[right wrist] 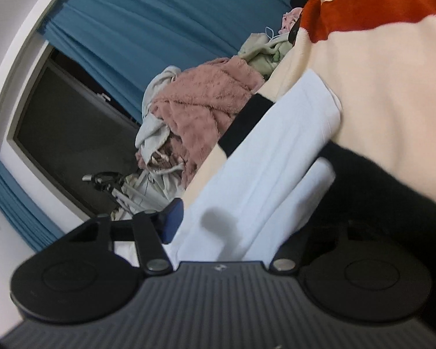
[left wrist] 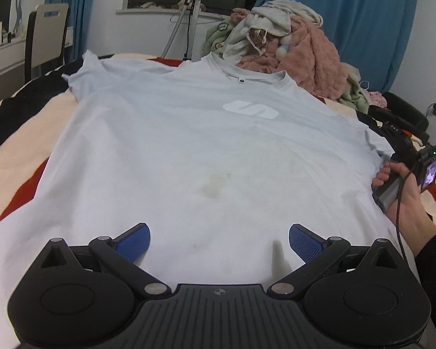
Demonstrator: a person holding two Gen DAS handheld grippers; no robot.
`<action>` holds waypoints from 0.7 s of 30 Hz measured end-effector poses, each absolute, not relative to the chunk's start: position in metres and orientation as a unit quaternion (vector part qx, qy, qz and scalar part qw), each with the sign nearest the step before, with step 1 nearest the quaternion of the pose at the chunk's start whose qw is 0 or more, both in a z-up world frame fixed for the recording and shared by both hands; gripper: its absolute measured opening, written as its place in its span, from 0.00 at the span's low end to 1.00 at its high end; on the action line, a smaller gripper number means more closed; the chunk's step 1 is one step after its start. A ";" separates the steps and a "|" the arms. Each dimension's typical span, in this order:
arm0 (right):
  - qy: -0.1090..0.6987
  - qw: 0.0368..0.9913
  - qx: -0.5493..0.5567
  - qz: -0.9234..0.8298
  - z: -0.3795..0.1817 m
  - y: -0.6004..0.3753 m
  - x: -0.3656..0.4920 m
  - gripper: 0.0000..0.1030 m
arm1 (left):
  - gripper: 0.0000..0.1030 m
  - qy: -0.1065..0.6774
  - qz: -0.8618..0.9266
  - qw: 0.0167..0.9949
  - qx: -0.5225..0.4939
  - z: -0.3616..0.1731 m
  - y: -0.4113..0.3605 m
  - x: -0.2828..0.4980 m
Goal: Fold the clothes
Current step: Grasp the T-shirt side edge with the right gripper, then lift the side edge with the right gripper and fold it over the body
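White fabric: T-shirt [left wrist: 189, 151] lies flat, front up, on the bed [left wrist: 20, 133], just ahead of the left hand-held gripper [left wrist: 219, 242].
Fold status: none visible; both sleeves out, body spread full width.
Left hand-held gripper: released, blue pads apart, hovering over the hem, nothing between them.
Right hand-held gripper [right wrist: 232, 221]: rolled sideways at the shirt's side edge; cloth lies between the jaws, one finger hidden, so clamped or not, cannot tell.
Pile: unfolded clothes [left wrist: 290, 46] beyond the collar, untouched.
Left to do: judged nearly everything.
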State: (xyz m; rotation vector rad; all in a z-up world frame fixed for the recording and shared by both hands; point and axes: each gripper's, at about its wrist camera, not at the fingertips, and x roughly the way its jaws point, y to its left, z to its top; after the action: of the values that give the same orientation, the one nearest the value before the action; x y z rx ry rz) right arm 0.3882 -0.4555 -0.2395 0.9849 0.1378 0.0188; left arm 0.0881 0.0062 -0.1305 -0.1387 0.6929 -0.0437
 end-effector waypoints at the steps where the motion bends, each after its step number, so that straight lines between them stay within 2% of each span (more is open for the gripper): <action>1: 0.065 0.879 0.472 0.008 -0.240 -0.458 0.390 0.57 | 1.00 0.339 -0.021 0.938 -0.067 -0.132 0.004 0.090; 7: 0.121 0.898 0.422 -0.031 -0.221 -0.451 0.416 0.58 | 1.00 0.344 -0.033 0.935 -0.075 -0.131 -0.001 0.094; 8: 0.129 0.906 0.401 -0.038 -0.210 -0.450 0.422 0.53 | 1.00 0.341 -0.037 0.936 -0.080 -0.130 0.000 0.092; 9: 0.132 0.917 0.374 -0.048 -0.199 -0.448 0.425 0.26 | 1.00 0.338 -0.038 0.937 -0.082 -0.128 0.002 0.091; 10: 0.140 0.925 0.346 -0.067 -0.189 -0.446 0.428 0.10 | 1.00 0.339 -0.036 0.936 -0.086 -0.126 0.004 0.091; 11: 0.151 0.929 0.326 -0.088 -0.180 -0.446 0.430 0.06 | 1.00 0.341 -0.037 0.935 -0.090 -0.124 0.006 0.091; 16: 0.146 0.950 0.241 -0.132 -0.129 -0.432 0.417 0.06 | 0.99 0.363 -0.063 0.926 -0.082 -0.095 0.040 0.102; 21: 0.120 0.975 0.087 -0.166 -0.057 -0.363 0.409 0.06 | 1.00 0.287 -0.020 0.955 -0.072 -0.055 0.087 0.086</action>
State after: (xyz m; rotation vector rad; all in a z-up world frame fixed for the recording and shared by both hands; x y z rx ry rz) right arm 0.4087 -0.3629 -0.0569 0.1749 0.2425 -0.3356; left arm 0.0864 0.0867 -0.0548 -0.1471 0.5827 -0.0405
